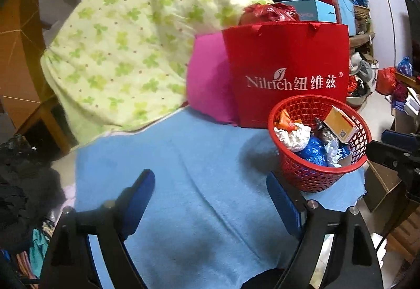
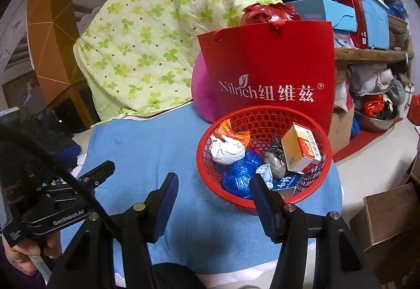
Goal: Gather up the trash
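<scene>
A red mesh basket (image 1: 338, 178) (image 2: 207, 155) stands on a blue towel (image 1: 183, 171) (image 2: 147, 152). It holds crumpled white paper (image 2: 227, 150), blue plastic wads (image 2: 237, 178), an orange wrapper (image 2: 231, 131), a grey wad (image 2: 274, 161) and a yellow-orange carton (image 2: 302, 148). My left gripper (image 1: 210, 181) is open and empty over the bare towel, left of the basket. My right gripper (image 2: 214, 184) is open and empty, its right finger in front of the basket's near rim. The left gripper's body also shows in the right wrist view (image 2: 65, 199).
A red Nilrich paper bag (image 1: 288, 74) (image 2: 267, 79) stands behind the basket, with a pink cushion (image 1: 207, 84) and a green flowered quilt (image 1: 126, 47) to its left. Boxes and bags crowd shelves at right. Dark clothes (image 1: 21, 178) lie at left.
</scene>
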A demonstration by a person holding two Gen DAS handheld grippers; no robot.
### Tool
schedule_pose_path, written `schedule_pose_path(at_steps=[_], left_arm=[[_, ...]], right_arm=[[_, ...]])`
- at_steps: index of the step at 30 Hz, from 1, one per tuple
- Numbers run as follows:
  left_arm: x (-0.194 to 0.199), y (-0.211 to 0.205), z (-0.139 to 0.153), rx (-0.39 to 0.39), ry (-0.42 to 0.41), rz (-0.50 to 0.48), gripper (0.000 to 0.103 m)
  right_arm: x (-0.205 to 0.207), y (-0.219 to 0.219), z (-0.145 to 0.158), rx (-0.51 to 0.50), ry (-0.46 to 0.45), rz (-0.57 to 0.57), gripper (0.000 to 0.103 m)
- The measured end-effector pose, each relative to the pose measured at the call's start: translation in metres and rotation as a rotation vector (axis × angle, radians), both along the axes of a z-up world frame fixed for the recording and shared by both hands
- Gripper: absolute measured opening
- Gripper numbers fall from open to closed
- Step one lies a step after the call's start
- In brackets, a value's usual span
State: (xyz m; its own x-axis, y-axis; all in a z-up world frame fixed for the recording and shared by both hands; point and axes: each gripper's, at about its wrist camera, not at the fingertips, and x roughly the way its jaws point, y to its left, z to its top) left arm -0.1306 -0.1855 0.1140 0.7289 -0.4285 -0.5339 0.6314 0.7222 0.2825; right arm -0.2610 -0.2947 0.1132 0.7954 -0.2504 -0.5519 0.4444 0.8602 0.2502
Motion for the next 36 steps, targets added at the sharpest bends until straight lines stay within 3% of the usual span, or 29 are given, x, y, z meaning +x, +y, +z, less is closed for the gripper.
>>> schedule_pose_path(at_steps=[15,36], left_arm=[[-0.01,0.032,0.006,0.024,-0.004,0.125,0.089],[-0.041,0.065,0.029,-0.011,-0.047,0.152,0.096]], right_arm=[[-0.02,0.024,0.017,-0.052,-0.005,-0.002,0.065],[-0.054,0.057,0.039,-0.144,-0.011,0.006,0.067]])
